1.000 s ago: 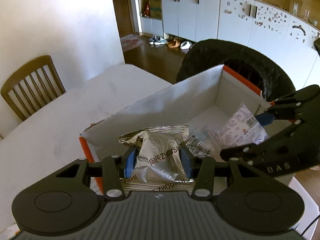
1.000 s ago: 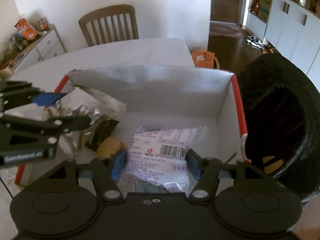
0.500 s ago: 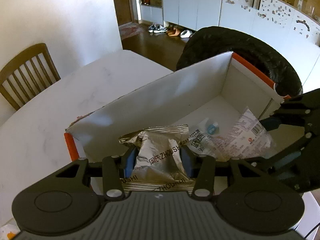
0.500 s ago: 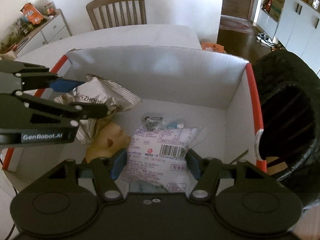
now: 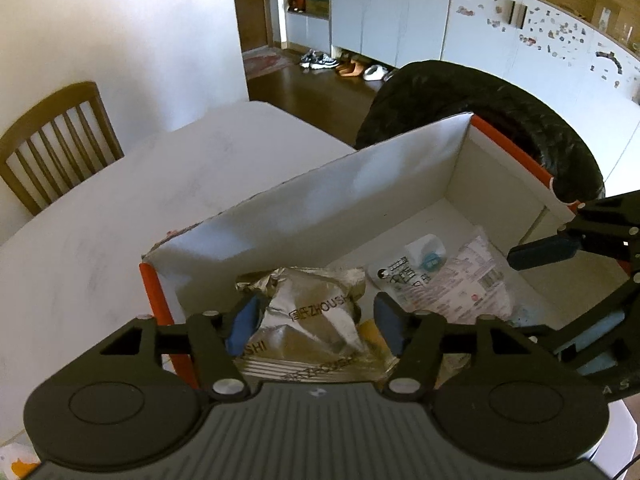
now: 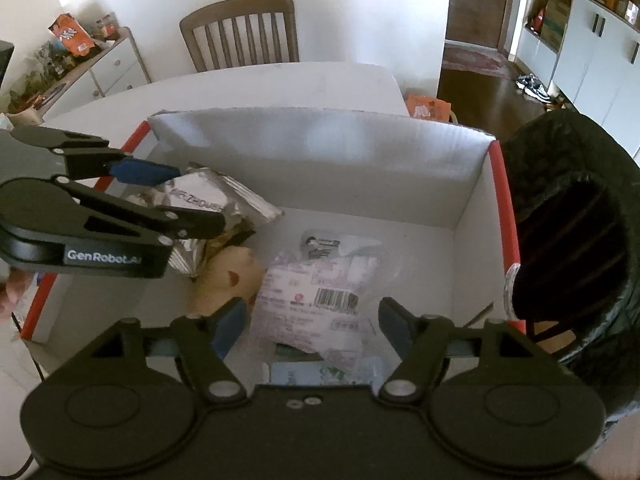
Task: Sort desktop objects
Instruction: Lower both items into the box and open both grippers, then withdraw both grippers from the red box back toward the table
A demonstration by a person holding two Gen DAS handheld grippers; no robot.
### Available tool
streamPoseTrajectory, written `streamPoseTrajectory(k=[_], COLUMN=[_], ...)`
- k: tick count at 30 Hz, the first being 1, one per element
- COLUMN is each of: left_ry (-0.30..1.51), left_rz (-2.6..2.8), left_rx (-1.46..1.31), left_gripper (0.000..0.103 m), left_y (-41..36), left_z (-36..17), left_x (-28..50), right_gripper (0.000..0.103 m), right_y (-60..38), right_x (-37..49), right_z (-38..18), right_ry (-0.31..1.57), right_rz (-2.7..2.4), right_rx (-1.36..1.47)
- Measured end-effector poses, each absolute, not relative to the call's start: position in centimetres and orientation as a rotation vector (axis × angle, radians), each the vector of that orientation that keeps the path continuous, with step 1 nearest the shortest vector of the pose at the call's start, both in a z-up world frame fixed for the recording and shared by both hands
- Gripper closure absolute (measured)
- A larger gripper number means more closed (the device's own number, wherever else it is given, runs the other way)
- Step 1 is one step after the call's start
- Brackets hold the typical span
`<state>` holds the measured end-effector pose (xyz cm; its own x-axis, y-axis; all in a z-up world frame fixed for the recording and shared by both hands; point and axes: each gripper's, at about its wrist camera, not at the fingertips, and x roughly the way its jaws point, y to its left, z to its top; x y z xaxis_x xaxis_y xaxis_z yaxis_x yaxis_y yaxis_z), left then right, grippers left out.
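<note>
A silver snack bag lies inside the white cardboard box at its near left end. My left gripper hangs over it; its jaws are opening and the blue pads stand off the foil on both sides. In the right wrist view a clear packet with a barcode rests on the floor of the box. My right gripper straddles it with jaws opening, pads clear of the plastic. The left gripper shows there over the silver bag. The right gripper shows at the right of the left wrist view.
A tan item and a small white packet also lie in the box. A bin lined with a black bag stands against the box's right end. The box sits on a white table with a wooden chair behind.
Both pairs of jaws have widened and let go of their packets. The silver bag and the clear packet have dropped lower and now rest in the box.
</note>
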<state>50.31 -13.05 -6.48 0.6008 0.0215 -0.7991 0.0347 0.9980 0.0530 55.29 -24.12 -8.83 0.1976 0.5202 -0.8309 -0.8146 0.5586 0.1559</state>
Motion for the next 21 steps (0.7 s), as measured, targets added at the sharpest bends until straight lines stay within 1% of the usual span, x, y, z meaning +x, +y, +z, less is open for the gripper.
streamPoseTrajectory(k=[1,11,21], left_ry=[0.922,0.901,0.846], left_rz=[-0.009,-0.027,-0.033], left_rx=[0.066,0.023,-0.01], left_gripper=[0.037,0.037,0.037], left_y=[-13.1,-13.2,-12.8], left_z=[-6.4,-4.8,-2.0], left_x=[50.2,48.8,45.4], right_gripper=[0.024,0.023,0.023], right_y=[-24.3,-25.6,-27.0], right_x=[55.2,54.4,52.8], right_z=[-8.7,-6.6,-4.0], right_ry=[0.985,0.961,0.931], right_rz=[0.963,0.974,0.987], right_rx=[-0.349,-0.306,-0.239])
